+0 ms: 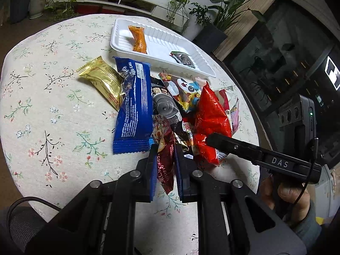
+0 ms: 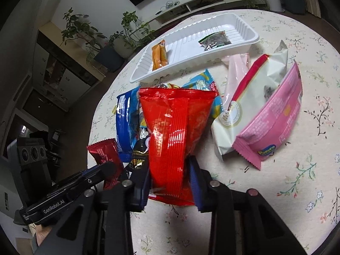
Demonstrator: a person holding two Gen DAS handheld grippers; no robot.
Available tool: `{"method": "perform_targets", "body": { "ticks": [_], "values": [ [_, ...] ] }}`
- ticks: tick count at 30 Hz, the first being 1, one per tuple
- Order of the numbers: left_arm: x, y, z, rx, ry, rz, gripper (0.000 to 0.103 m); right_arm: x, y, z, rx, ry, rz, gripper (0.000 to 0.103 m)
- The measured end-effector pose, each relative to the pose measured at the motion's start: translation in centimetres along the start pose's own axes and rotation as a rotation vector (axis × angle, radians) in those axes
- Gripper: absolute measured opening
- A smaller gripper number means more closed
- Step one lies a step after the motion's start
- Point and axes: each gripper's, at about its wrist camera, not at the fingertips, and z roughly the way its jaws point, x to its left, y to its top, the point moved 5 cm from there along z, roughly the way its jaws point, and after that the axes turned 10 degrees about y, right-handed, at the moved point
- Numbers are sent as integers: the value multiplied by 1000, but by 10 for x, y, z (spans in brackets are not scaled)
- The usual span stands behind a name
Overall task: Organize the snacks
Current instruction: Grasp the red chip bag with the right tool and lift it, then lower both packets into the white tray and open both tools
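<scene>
Snacks | left tongs [image 1: 165, 170] clamp dark-red packet [image 1: 165, 159] | right tongs [image 2: 170, 182] clamp red bag [image 2: 172, 131]

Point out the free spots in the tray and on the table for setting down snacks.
The white tray is bare in its middle, between the orange packet and the dark packet. The tablecloth is bare left of the gold packet. It is crowded in the pile around the blue roll cake pack and red bag.

Premises: domestic living room, apparently. Evidence: floral-clothed round table [image 1: 53, 89], potted houseplants [image 1: 221, 10], low white media shelving [image 1: 119, 0] along the wall.
</scene>
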Motion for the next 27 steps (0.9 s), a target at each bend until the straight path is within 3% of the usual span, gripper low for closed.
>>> {"method": "perform_targets", "body": {
  "ticks": [5,19,27],
  "values": [
    [0,0,-2,-4,0,-2,13,2,0,-8,-25,-1,-16,26],
    [0,6,-14,-16,-29,-15,13,24,0,-49,-88,55,-44,25],
    [7,39,-36,-61,-55,-36,13,6,28,-85,-171,44,-6,25]
  ]
}}
